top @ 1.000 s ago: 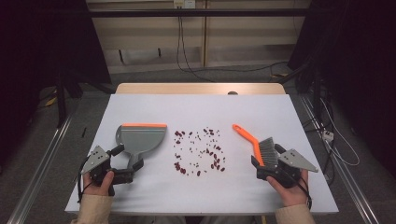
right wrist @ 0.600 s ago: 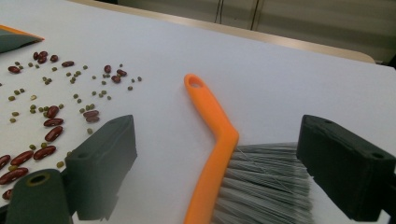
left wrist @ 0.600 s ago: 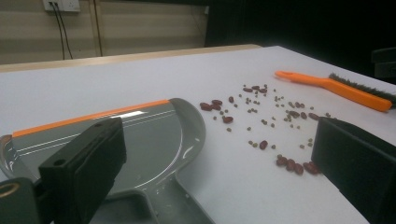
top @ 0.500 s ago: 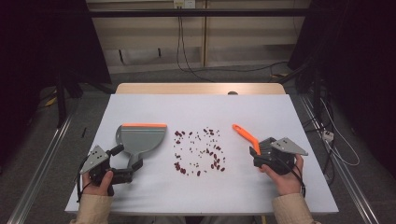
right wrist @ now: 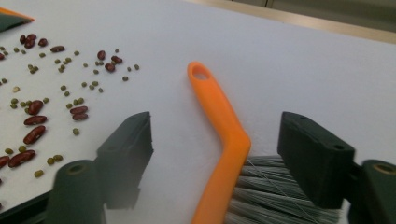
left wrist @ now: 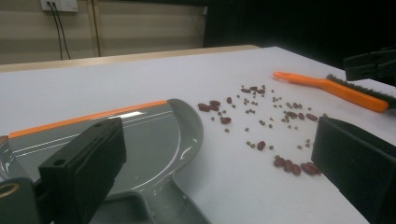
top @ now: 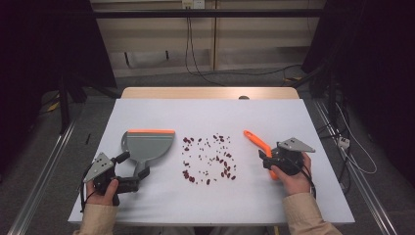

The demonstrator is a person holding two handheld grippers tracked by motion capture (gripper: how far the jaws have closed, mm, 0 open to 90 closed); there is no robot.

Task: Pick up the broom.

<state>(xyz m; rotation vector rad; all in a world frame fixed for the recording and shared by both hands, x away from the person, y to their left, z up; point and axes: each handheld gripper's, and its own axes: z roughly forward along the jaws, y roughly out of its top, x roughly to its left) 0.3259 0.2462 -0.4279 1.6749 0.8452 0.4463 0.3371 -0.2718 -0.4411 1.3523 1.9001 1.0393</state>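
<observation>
Right tongs [right wrist: 215, 154] straddle the orange brush [right wrist: 222, 140], jaws just closing but not yet gripping

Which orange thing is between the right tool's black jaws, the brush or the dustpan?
The brush. Its bent orange handle runs up between the right tool jaws, not squeezed yet. The dustpan just has an orange strip along its edge and lies by the left tool.

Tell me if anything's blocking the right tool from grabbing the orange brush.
Nothing visible is in the way. The brush lies on the bare table between the right tool's jaws, which have just been closing without pressing it. The scattered beans lie off to one side.
</observation>
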